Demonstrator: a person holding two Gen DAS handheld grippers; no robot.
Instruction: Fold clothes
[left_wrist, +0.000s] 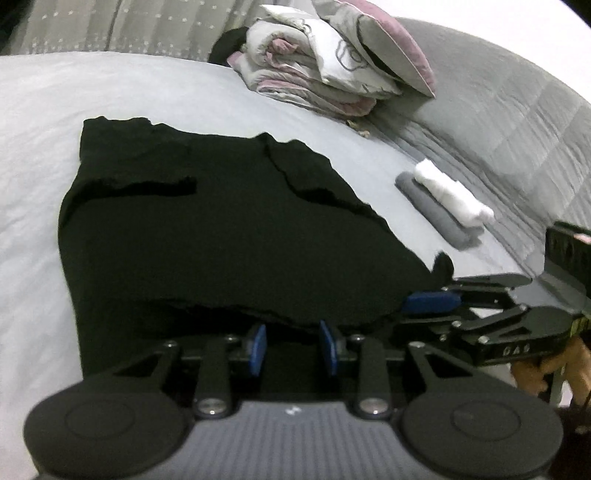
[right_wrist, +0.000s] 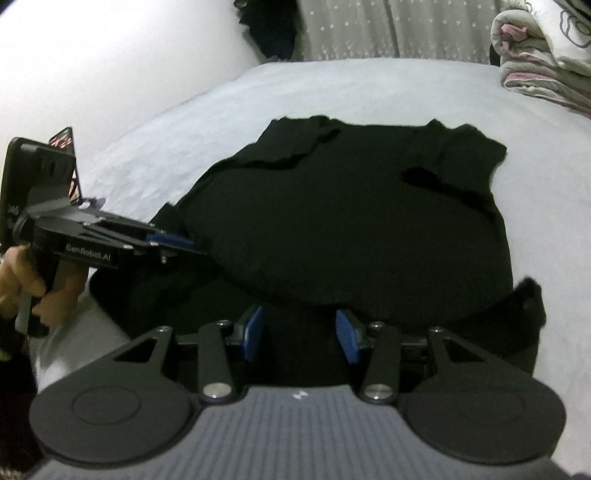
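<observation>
A black garment (left_wrist: 221, 229) (right_wrist: 351, 221) lies spread on a pale bed sheet (left_wrist: 37, 147), with both sleeves folded inward at its far end. Its near hem is raised off the sheet and bunched. My left gripper (left_wrist: 293, 347) has that hem between its blue pads and looks shut on it. In the right wrist view the left gripper (right_wrist: 184, 242) comes in from the left, its tip at the garment's left edge. My right gripper (right_wrist: 301, 332) grips the hem further right. The left wrist view has the right gripper (left_wrist: 424, 306) side-on, with a fabric corner poking up beside it.
A folded grey cloth (left_wrist: 436, 221) with a rolled white item (left_wrist: 450, 195) on it lies to the garment's right. A stack of folded bedding (left_wrist: 325, 66) (right_wrist: 535, 55) sits at the far side. A grey quilt (left_wrist: 498, 122) covers the right. A hand (right_wrist: 22, 273) holds the left gripper's handle.
</observation>
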